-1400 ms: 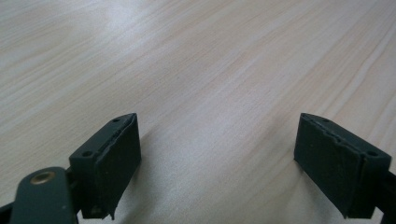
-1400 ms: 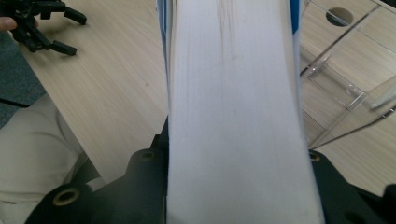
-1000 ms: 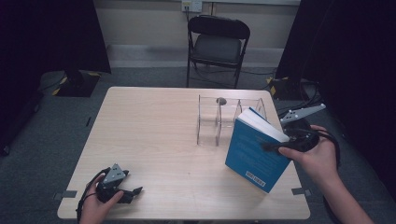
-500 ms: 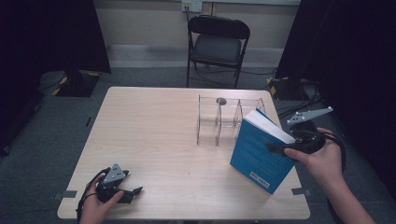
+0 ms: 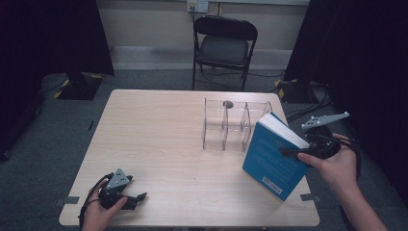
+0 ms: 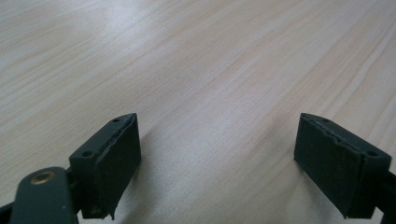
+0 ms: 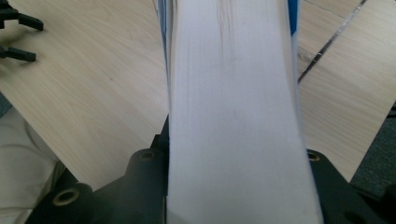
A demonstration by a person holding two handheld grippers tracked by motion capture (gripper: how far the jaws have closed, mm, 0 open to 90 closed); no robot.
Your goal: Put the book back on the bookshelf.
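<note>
A thick blue book (image 5: 273,159) stands tilted over the table's right front part, white page edge up. My right gripper (image 5: 291,153) is shut on it from the right; in the right gripper view the white page block (image 7: 233,112) runs up between the jaws. A clear acrylic rack (image 5: 231,126) with upright dividers stands just left of and behind the book. My left gripper (image 5: 138,199) rests at the table's front left corner, open, and in the left gripper view (image 6: 217,163) bare wood lies between its wide-apart jaws.
The light wooden table (image 5: 159,144) has open surface across its left and middle. A small dark object (image 5: 227,103) sits at the rack's far side. A black folding chair (image 5: 223,43) stands behind the table. Cables (image 5: 308,96) lie on the floor at the right.
My right gripper has carried the book a little to the right and down toward the table's front right edge. The left gripper has stayed put.
</note>
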